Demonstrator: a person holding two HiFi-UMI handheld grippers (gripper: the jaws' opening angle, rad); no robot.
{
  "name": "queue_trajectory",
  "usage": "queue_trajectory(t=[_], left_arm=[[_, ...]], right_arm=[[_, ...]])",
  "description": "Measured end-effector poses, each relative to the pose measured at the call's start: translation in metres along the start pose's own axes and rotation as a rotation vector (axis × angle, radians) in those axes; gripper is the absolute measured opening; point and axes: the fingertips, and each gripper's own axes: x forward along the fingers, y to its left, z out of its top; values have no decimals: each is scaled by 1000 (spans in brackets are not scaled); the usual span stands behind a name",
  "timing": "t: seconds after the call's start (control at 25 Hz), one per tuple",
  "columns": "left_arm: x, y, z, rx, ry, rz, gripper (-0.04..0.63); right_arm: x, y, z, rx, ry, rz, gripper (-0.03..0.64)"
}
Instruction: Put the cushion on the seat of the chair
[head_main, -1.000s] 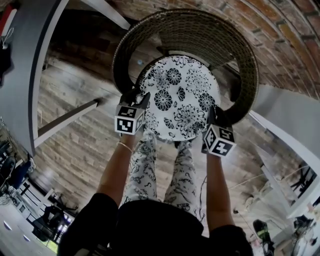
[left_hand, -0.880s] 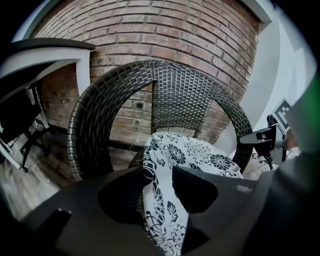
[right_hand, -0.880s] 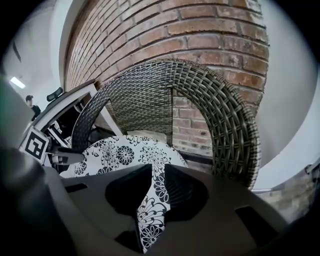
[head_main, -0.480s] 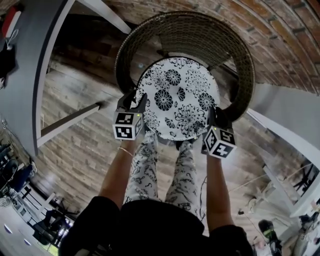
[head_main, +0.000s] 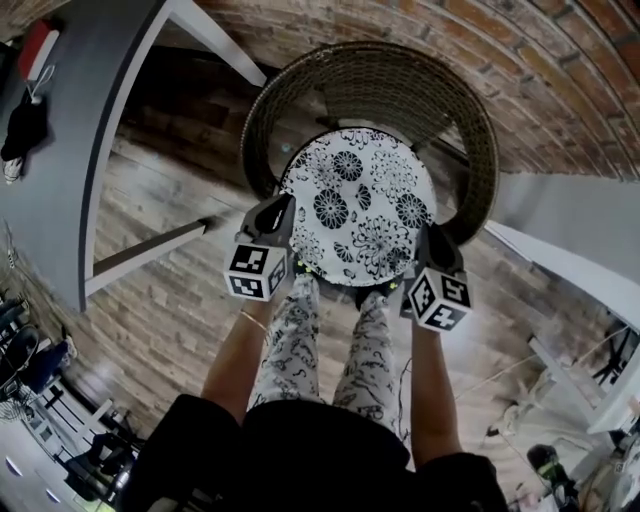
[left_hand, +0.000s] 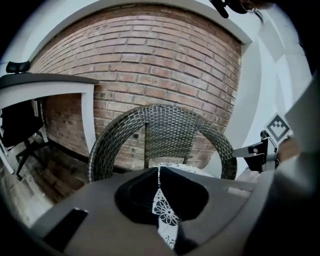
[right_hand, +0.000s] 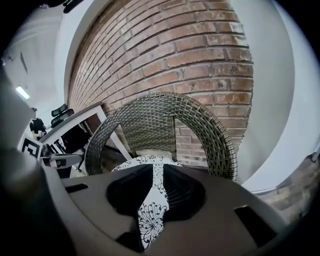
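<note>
Since 1 s ago the cushion (head_main: 358, 205) has dropped & levelled. It was tipped up toward the grippers; now it lies near flat inside the ring of the chair (head_main: 372, 72), seen almost edge-on from both gripper views. Both grippers have gone fwd & down w/ it.

L gripper (head_main: 280, 212) is clamped on the cushion's rim at the chair's front-left; the left gripper view shows a thin strip of flowered fabric pinched btw its jaws. R gripper (head_main: 432, 240) is clamped on the rim at the chair's front-right, w/ the same thin flowered strip btw its jaws.

The cushion is round, white w/ black flowers. It sits over the chair's seat, inside the curved wicker back & arms. Can't tell if it touches the seat.

Brick wall (head_main: 520, 60) is right behind the chair. Grey desk (head_main: 70, 180) stands to the chair's left as the person faces it. Wood floor (head_main: 170, 300) runs under & in front of the chair. The person's patterned trouser legs (head_main: 290, 350) are at the chair's front.
</note>
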Motion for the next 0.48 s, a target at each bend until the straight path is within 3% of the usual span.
queue_trajectory(t=[0.16,0.32,0.48], left_arm=[[-13,-21,23,44,-36,-53,9],[-28,-36,49,23,-90,-95,5],[-43,-47,75,49,-128,-122,5]], right_arm=[[-16,10,20,-3,-57,14,43],[-33,19,39,3,-115,29,15],[-49,31,58,-2,-170,63,0]])
